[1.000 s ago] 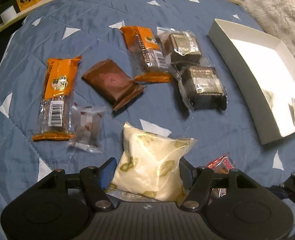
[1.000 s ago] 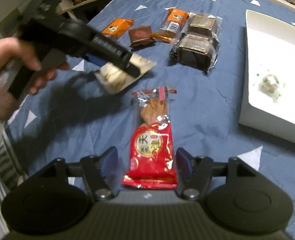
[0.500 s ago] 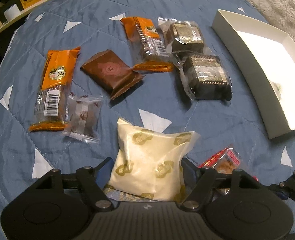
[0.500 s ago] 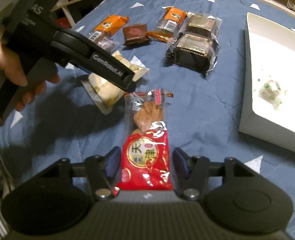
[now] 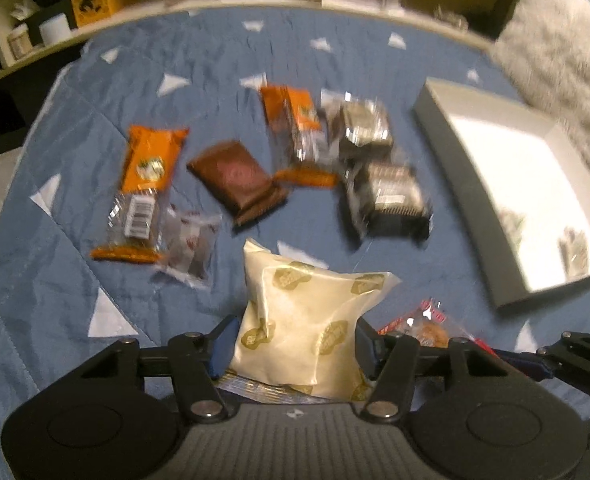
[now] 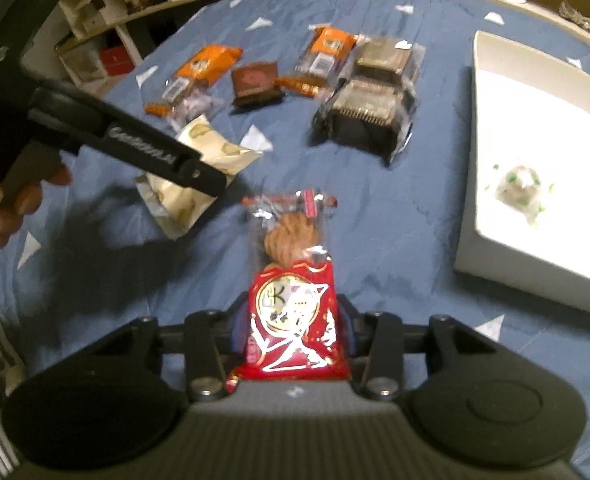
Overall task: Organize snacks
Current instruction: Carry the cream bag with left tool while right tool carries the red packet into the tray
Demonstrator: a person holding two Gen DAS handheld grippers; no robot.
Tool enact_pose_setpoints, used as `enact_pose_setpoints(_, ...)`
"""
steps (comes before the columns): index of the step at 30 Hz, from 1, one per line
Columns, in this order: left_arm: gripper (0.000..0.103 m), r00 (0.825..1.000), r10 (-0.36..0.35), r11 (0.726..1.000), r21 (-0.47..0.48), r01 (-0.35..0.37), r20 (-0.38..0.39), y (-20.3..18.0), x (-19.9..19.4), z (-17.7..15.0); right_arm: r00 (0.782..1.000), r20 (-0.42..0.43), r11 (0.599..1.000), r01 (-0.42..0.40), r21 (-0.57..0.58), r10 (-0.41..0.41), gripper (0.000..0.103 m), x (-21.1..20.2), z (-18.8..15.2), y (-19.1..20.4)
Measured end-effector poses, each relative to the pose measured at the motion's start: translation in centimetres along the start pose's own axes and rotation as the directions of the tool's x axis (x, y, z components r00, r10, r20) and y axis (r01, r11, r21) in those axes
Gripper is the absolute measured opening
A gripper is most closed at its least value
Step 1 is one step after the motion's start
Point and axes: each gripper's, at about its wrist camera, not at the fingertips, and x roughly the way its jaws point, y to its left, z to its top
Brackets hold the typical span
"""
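Blue quilt (image 5: 55, 280) w/ white box (image 6: 495, 248): one wrapped sweet (image 6: 521, 188) inside.

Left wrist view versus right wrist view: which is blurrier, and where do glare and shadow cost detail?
Left wrist view: motion-smeared throughout, the orange packets' print unreadable; the white box interior blown out by glare. Right wrist view: sharper near the red snack packet, far packets soft; the left gripper casts a heavy shadow on the blue quilt; the box floor is overexposed too.
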Motion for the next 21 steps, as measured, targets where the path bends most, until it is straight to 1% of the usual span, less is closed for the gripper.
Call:
enact_pose_setpoints(3,0.060,0.998,-0.012,0.999,-0.042,0.015,0.059,-0.1,-1.5,0.2,0.999,0.049,1.000,0.011,0.014,-0.012,0.049,-1.6,0.5,-0.5)
enact_pose_setpoints(6,0.060,0.994,-0.046,0.996,-0.066,0.053,0.103,-0.6,-2.8,0.2,0.994,0.104,0.999,0.030,0.039,-0.034,0.049,-3.2,1.1,-1.4)
enact_pose_setpoints(10,0.060,0.991,-0.060,0.995,-0.073,0.069,0.121,-1.2,-3.2,0.3,0.984,0.170,0.997,0.037,0.063,-0.047,0.048,-4.9,1.6,-2.5)
enact_pose_setpoints(12,0.060,0.991,-0.061,0.995,-0.074,0.070,0.118,-1.3,-3.2,0.1,0.983,0.180,0.997,0.035,0.062,-0.046,0.048,-5.5,1.7,-3.0)
enact_pose_setpoints(15,0.060,0.992,-0.060,0.995,-0.075,0.068,0.114,-1.2,-3.1,0.0,0.994,0.112,1.000,0.017,0.004,-0.017,0.049,-5.1,1.1,-2.7)
enact_pose_setpoints(17,0.060,0.992,-0.058,0.995,-0.075,0.067,0.108,-1.1,-3.0,-0.1,0.999,0.040,1.000,0.016,-0.026,-0.015,0.051,-4.0,0.5,-2.1)
enact_pose_setpoints(19,0.060,0.993,-0.056,0.995,-0.073,0.063,0.100,-1.1,-2.7,-0.1,0.999,-0.033,0.999,0.013,-0.052,-0.015,0.053,-2.9,-0.5,-1.2)
enact_pose_setpoints(21,0.060,0.994,-0.055,0.995,-0.074,0.062,0.092,-1.1,-2.5,-0.2,0.996,-0.090,0.999,-0.014,-0.053,0.009,0.053,-1.8,-0.9,-1.0)
